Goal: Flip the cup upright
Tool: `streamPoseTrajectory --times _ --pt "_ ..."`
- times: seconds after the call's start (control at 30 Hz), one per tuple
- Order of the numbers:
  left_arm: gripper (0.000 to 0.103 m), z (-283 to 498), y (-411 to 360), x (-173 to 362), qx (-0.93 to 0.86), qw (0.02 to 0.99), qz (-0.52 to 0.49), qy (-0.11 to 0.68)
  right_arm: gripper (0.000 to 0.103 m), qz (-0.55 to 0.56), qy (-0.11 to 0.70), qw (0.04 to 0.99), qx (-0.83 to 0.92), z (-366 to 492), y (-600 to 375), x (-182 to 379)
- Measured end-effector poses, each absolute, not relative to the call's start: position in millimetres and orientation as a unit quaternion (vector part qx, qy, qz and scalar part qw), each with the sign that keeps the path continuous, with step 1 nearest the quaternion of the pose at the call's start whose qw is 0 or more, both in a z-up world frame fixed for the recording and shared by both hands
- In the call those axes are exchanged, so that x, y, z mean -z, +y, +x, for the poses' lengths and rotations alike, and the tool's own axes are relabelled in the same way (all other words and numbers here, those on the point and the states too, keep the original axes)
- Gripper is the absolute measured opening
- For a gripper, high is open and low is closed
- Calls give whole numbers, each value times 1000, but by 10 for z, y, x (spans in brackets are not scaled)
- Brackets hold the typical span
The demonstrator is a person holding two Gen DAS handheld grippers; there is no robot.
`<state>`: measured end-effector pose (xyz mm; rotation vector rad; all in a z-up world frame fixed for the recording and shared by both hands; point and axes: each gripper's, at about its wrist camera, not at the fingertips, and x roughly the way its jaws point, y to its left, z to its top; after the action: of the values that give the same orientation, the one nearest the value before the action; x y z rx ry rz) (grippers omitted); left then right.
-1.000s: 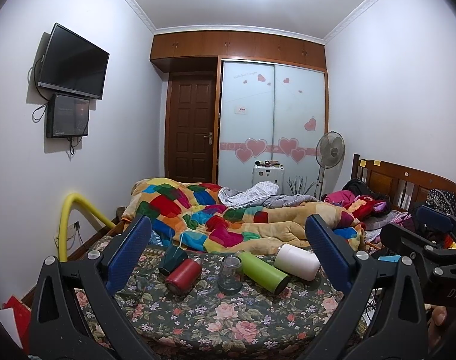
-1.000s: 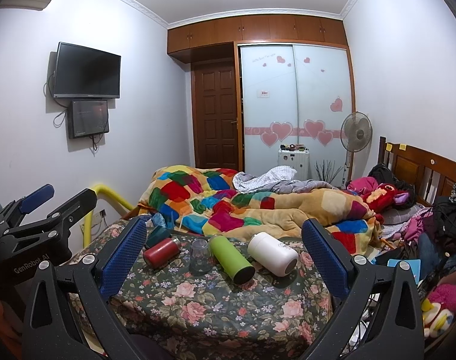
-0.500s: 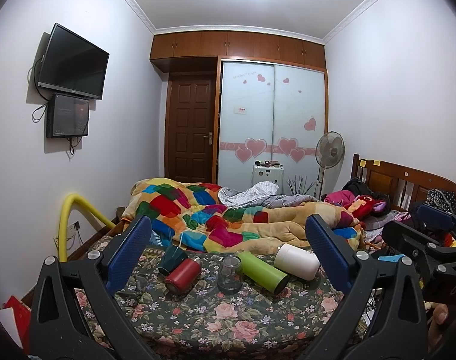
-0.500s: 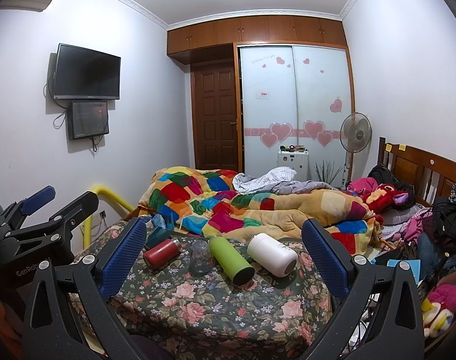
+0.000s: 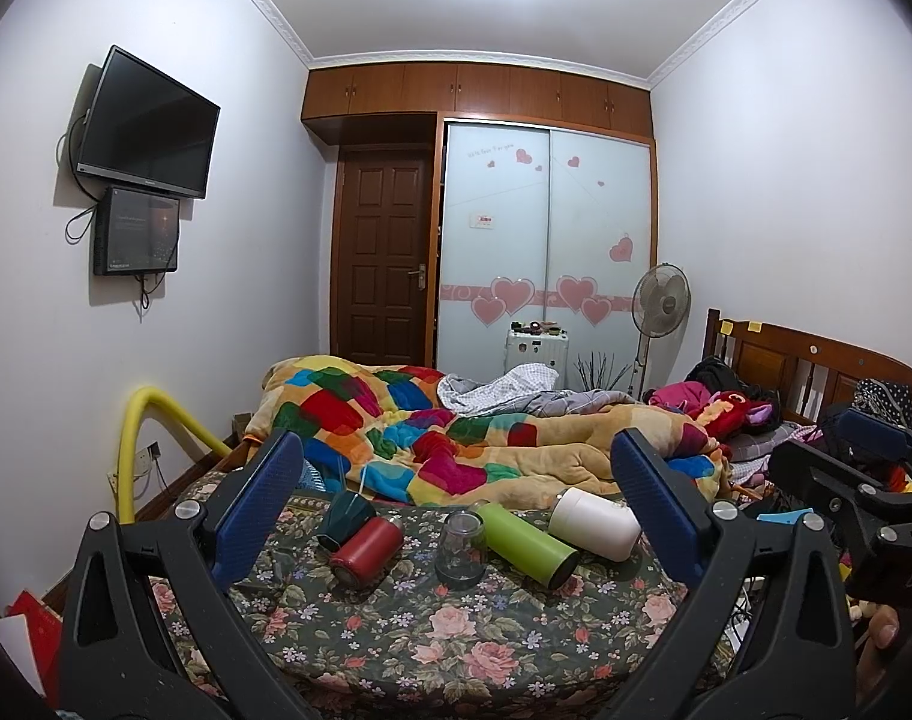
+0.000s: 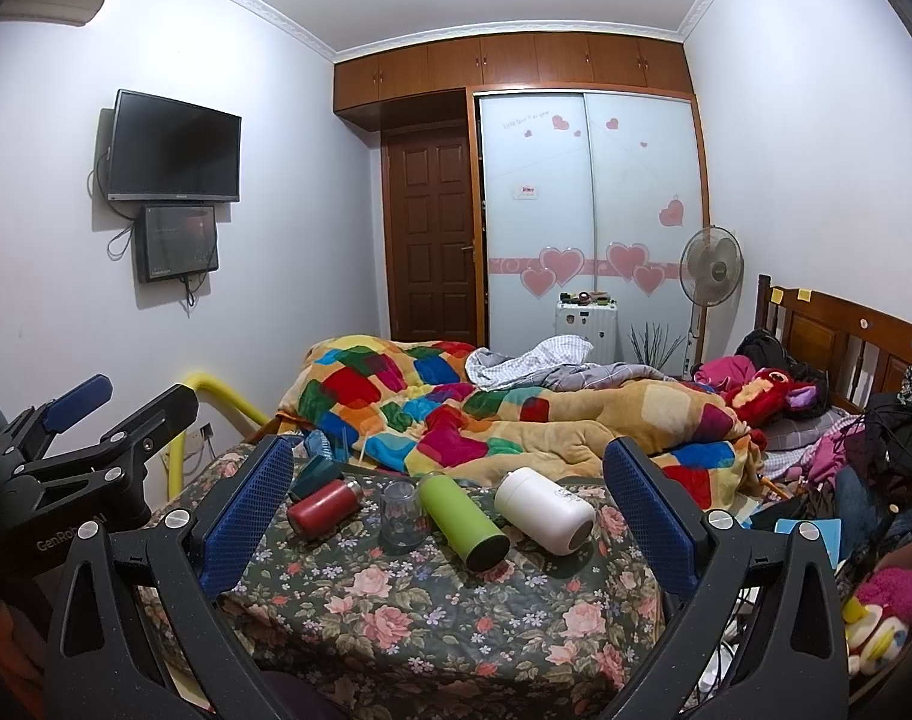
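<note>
Cups (image 5: 539, 542) on floral cloth, well beyond both wide-spread tongs (image 6: 450, 516).

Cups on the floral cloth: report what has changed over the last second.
No visible change. The red cup, green cup, white cup and dark teal cup lie on their sides as before; the clear glass still stands. Both hand-held grippers, left and right, stay open and back from the cups, holding nothing.
</note>
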<state>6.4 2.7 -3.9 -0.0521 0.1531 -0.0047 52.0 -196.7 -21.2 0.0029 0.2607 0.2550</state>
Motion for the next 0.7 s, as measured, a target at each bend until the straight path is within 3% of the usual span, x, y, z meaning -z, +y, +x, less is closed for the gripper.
streamPoseTrajectory --times 0.7 --pt "103 395 157 244 -13 993 -24 112 103 0 158 979 -125 702 -1960 317"
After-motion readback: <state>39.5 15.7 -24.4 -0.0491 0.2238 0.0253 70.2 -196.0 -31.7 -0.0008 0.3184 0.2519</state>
